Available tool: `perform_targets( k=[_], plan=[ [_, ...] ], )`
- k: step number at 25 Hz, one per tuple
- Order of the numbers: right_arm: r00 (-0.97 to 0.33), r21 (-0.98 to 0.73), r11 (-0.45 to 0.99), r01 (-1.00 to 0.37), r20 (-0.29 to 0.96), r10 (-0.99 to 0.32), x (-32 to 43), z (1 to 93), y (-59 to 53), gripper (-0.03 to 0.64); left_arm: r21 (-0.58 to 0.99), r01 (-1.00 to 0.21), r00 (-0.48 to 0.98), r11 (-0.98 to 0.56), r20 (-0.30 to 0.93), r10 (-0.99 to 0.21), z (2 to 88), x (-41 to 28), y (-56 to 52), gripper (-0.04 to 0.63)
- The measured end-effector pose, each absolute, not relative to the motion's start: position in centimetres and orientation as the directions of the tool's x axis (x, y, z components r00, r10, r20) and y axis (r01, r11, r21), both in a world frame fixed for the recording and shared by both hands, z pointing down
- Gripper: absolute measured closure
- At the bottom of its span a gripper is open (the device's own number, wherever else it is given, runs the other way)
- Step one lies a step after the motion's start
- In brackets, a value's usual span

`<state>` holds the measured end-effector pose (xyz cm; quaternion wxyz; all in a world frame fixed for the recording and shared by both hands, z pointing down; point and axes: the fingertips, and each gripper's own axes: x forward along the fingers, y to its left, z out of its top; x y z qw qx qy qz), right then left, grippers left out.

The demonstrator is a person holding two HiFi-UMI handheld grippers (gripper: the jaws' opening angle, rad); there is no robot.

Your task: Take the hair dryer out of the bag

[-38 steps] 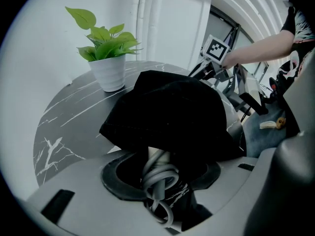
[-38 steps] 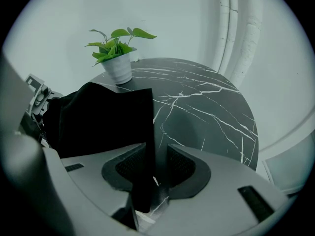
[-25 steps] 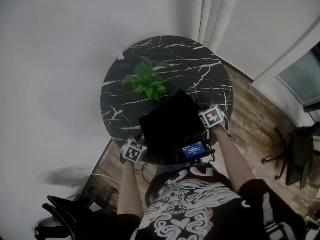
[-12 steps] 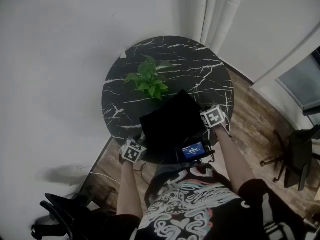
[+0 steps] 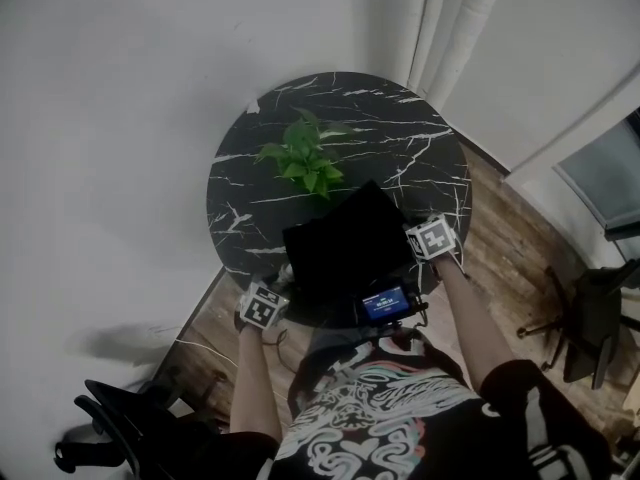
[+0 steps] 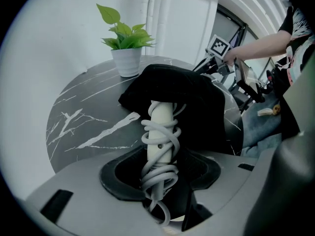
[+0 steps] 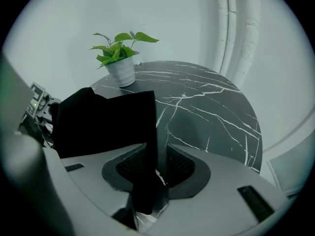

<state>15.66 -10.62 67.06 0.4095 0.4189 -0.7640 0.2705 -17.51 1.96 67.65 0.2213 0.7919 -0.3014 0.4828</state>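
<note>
One bag (image 5: 345, 253), one hair dryer (image 6: 160, 127), one potted plant (image 5: 305, 158)

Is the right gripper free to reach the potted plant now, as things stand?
Probably not at once. The right gripper has its jaws closed on the edge of the black bag, so it must let go first. The plant stands farther back on the table, beyond the bag.

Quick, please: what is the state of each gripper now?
Left gripper: closed on the hair dryer handle.
Right gripper: closed on the black bag edge.
</note>
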Motion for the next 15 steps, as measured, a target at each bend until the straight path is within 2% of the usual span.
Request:
perform_targets(
  k=[2, 4, 7, 15],
  plan=[
    [-0.37, -0.129, 0.497, -0.858, 0.827, -0.424, 14.9, 66.2, -10.7, 0.494, 0.056, -0.688, 0.355, -0.723, 0.896, -0.269, 67.5, -17.4, 1.8, 0.387],
    [-0.451, -0.215, 0.49, -0.845, 0.779, -0.435, 13.8, 65.3, -10.7, 0.428, 0.072, -0.689, 0.377, -0.721, 0.886, -0.272, 67.3, -17.1, 1.9, 0.34],
    [-0.534, -0.288, 0.512, -0.81, 0.724, -0.437, 12.2, 64.1, -10.9, 0.405, 0.08, -0.687, 0.398, -0.722, 0.873, -0.281, 66.7, -16.8, 1.9, 0.277],
    [-0.518, -0.12, 0.696, -0.708, 0.758, -0.396, 7.9, 64.2, -11.5, 0.399, -0.031, -0.641, 0.395, -0.767, 0.843, -0.364, 65.2, -14.9, -0.7, 0.261]
  ],
)
